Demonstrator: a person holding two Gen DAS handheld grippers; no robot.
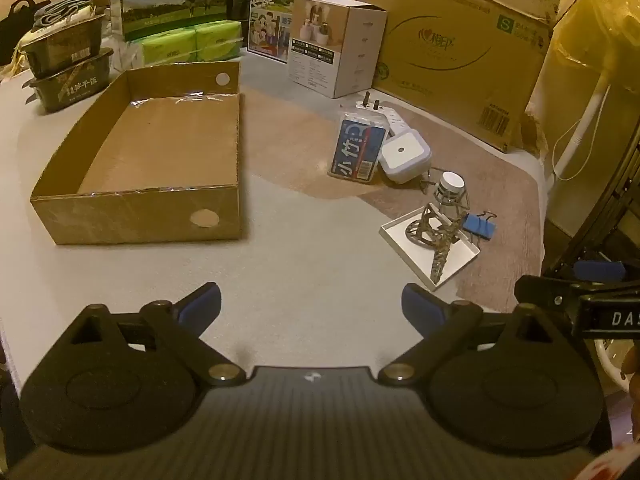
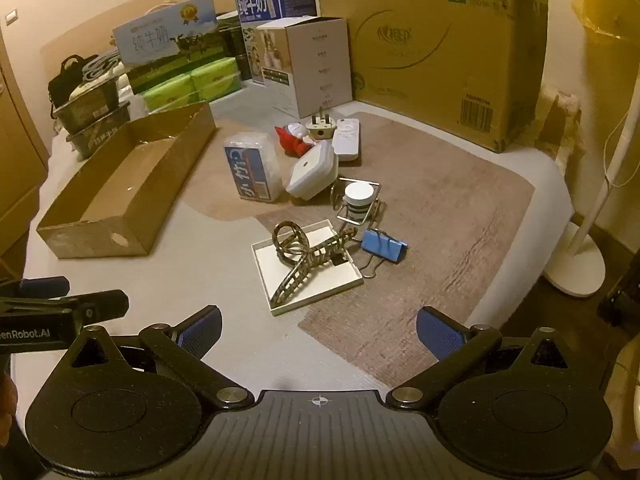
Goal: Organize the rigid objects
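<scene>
Left gripper (image 1: 311,304): jaws are spread wide apart; nothing is held or touched between the blue pads (image 1: 202,306); it is tilted down over bare grey bedding.
Right gripper (image 2: 319,330): jaws are spread fully apart; nothing is clamped, and the pads (image 2: 436,336) are kept clear of every object; it is poised over the edge of the brown mat (image 2: 460,216).
Cardboard tray (image 1: 136,208): seen open-topped on the left of the surface, well apart from the loose items.
White lid (image 2: 340,280): laid flat nearest the right gripper, with a patterned hair claw (image 2: 298,258) resting on it.
Blue binder clip (image 2: 384,245): placed just beside the lid, on the mat.
Small jar with white cap (image 2: 359,197): stood upright in a wire holder, behind the clip.
Clear box with blue label (image 2: 251,172): set next to a white square device (image 2: 312,172), touching or nearly so.
Red toy figure (image 2: 292,140), white plug (image 2: 320,128), white remote (image 2: 347,140): grouped behind the device.
Backdrop: a large carton (image 2: 432,52) and milk boxes (image 2: 168,44) are lined along the wall.
</scene>
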